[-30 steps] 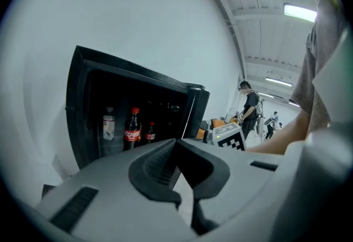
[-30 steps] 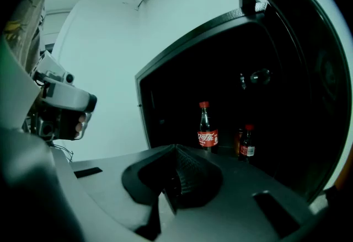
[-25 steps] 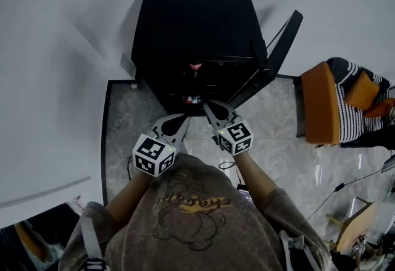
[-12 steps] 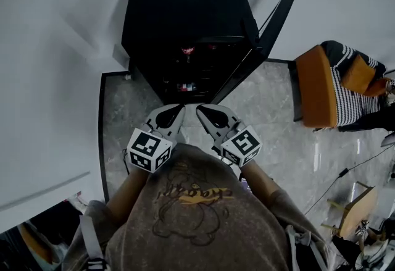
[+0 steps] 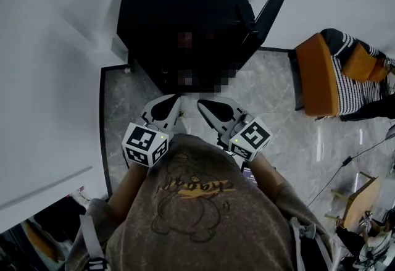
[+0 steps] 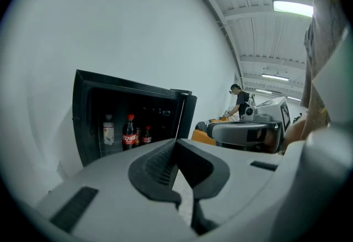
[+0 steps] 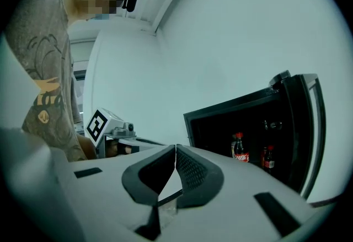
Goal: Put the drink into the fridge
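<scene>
Beyond closed, empty left gripper [image 6: 175, 141] and right gripper [image 7: 175, 147]: fridge [image 5: 179, 10], cola bottle [image 6: 129, 132] upright inside, open door [image 5: 268, 10] nearer the right.

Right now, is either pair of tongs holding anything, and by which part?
Nothing is held. The left tongs and the right tongs are both shut with nothing between them; the cola bottle stands inside the open fridge.

1. Grey marble floor [image 5: 278, 109]: black fridge [image 5: 179, 4] stands on it against the white wall, door open.
2. Same floor, right side: orange seat [image 5: 316, 81], thin cable [image 5: 345, 162].
3. Inside the fridge: cola bottles [image 6: 128, 132] and a clear bottle [image 6: 108, 129], upright, side by side.
</scene>
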Motion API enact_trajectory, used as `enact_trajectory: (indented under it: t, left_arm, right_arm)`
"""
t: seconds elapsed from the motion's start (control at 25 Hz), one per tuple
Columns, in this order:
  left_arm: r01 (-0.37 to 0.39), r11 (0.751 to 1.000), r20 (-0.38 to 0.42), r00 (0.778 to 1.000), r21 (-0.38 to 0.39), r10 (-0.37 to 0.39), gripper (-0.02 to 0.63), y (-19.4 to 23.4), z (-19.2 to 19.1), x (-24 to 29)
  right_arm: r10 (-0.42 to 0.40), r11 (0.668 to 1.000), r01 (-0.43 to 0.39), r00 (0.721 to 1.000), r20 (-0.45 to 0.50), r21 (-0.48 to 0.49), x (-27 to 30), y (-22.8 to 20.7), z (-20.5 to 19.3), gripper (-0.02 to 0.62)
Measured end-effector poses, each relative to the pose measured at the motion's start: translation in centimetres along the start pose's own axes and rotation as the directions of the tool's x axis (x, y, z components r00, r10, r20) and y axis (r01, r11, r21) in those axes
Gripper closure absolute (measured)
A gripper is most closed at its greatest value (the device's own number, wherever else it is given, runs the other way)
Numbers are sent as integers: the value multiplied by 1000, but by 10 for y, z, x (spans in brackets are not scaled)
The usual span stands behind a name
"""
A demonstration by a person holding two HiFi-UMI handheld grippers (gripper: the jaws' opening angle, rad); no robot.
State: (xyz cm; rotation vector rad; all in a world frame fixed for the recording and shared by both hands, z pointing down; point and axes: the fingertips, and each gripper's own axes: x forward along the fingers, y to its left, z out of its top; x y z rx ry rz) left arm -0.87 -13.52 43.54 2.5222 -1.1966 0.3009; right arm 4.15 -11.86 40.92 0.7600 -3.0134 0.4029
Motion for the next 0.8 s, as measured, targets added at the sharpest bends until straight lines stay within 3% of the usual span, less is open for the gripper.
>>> enact_trajectory:
  t: [0.24,0.8]
  left_arm:
    - [10,1000,8,1000,5,-10,601,-4,2,-3]
    - [14,1000,8,1000,2,-14,601,-6,-2,-3]
  right_arm:
    - [70,997,-70,997,-23,-15,-3,5,0,574]
    - [147,987,-148,989,-24,-55,-10,5,10,574]
